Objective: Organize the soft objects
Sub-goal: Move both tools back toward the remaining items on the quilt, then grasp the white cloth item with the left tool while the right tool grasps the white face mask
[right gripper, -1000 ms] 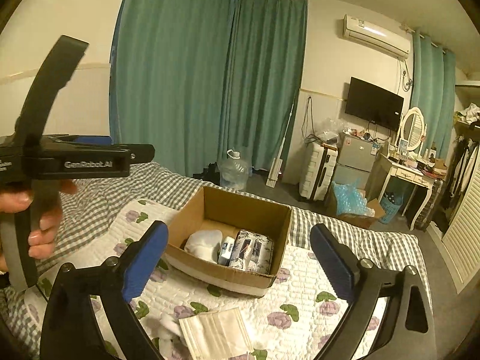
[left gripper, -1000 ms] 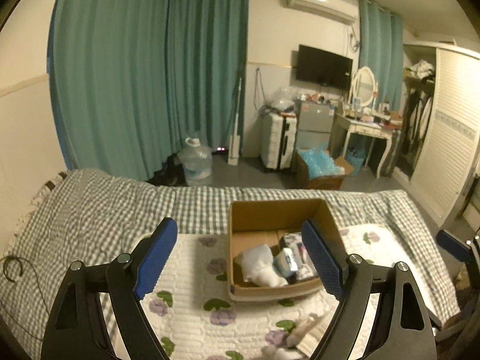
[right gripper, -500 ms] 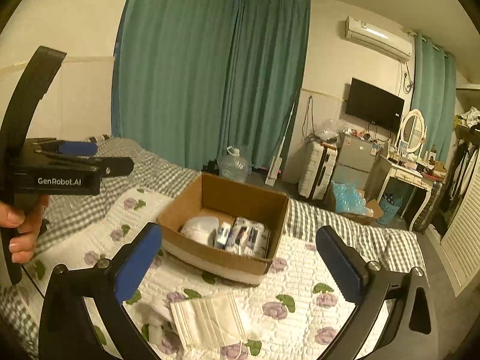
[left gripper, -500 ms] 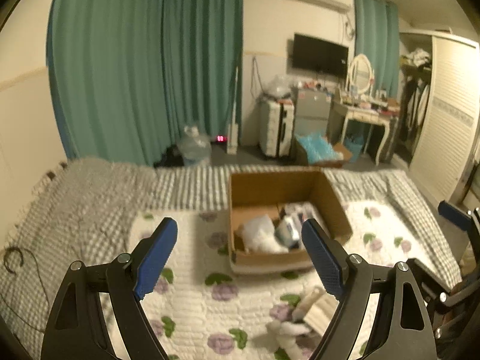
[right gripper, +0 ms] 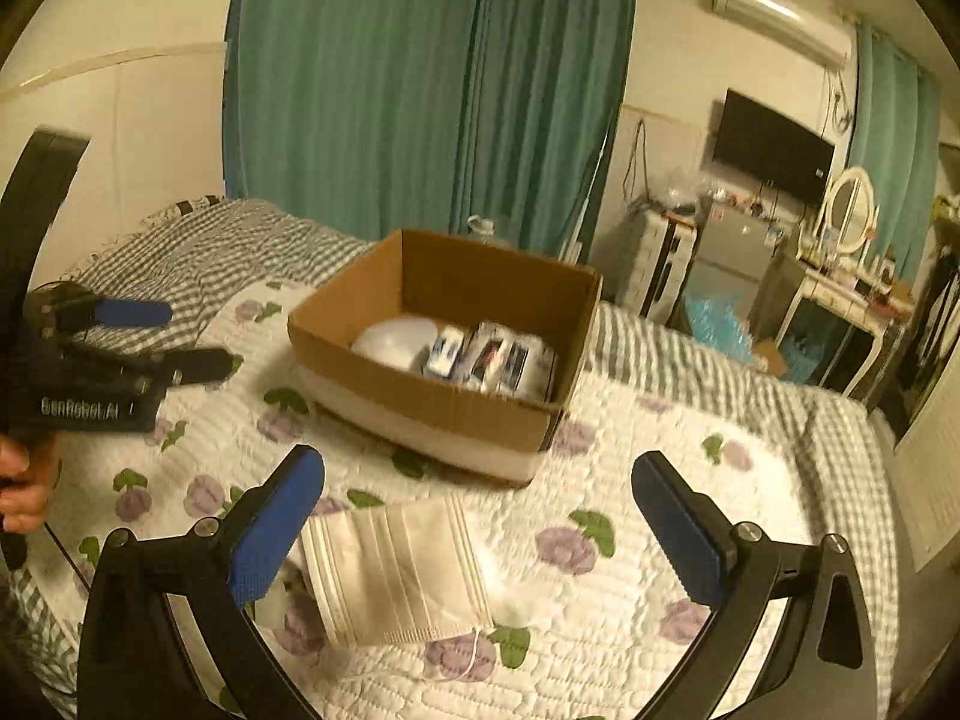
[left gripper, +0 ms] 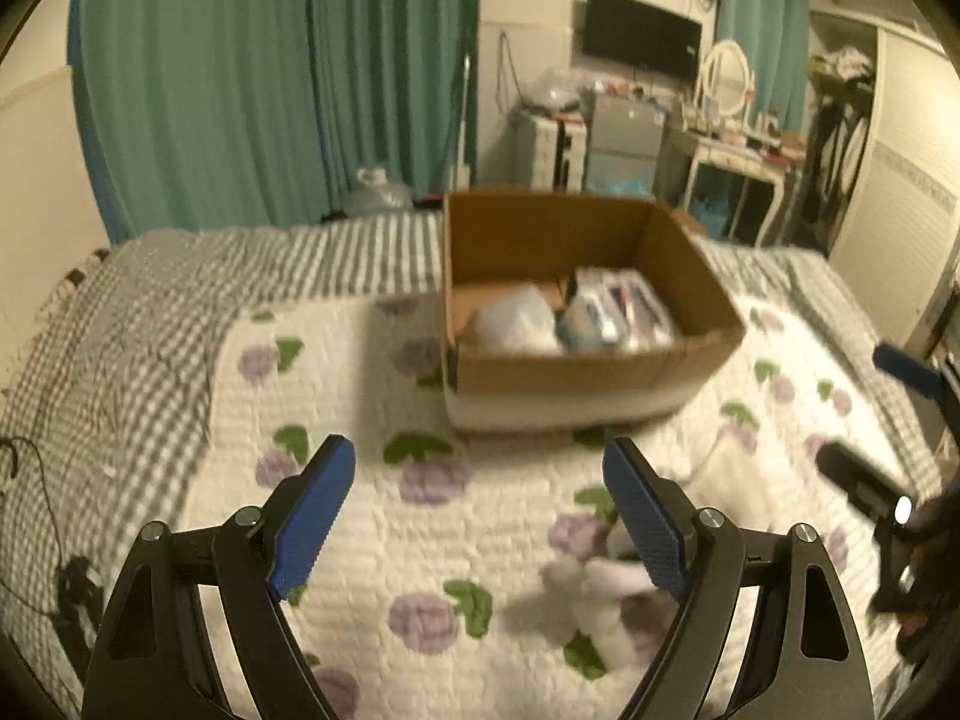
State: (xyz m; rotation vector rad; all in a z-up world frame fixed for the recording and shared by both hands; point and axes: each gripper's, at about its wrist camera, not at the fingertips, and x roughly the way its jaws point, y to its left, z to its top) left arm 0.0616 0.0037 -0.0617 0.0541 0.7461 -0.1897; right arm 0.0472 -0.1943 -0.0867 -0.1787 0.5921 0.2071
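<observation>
A cardboard box (left gripper: 690,276) (right gripper: 432,414) sits on the flowered quilt and holds a white soft bundle (left gripper: 516,321) (right gripper: 396,342) and wrapped packs (right gripper: 492,357). A white face mask (right gripper: 393,570) lies flat on the quilt just in front of my right gripper (right gripper: 477,531), which is open and empty above it. My left gripper (left gripper: 477,507) is open and empty too, over the quilt short of the box. A small white plush toy (left gripper: 591,597) lies by its right finger, partly hidden. The left gripper (right gripper: 135,336) also shows at the left edge of the right wrist view.
The bed has a white quilt with purple flowers (right gripper: 630,540) over a grey checked cover (left gripper: 120,324). Green curtains (left gripper: 270,72), a water jug, a fridge, a dressing table (right gripper: 840,300) and a wardrobe stand beyond the bed. A black cable (left gripper: 18,462) lies at the left edge.
Both grippers have come down toward the quilt. The box, mask and plush toy look larger and nearer. Both sets of jaws keep the same width.
</observation>
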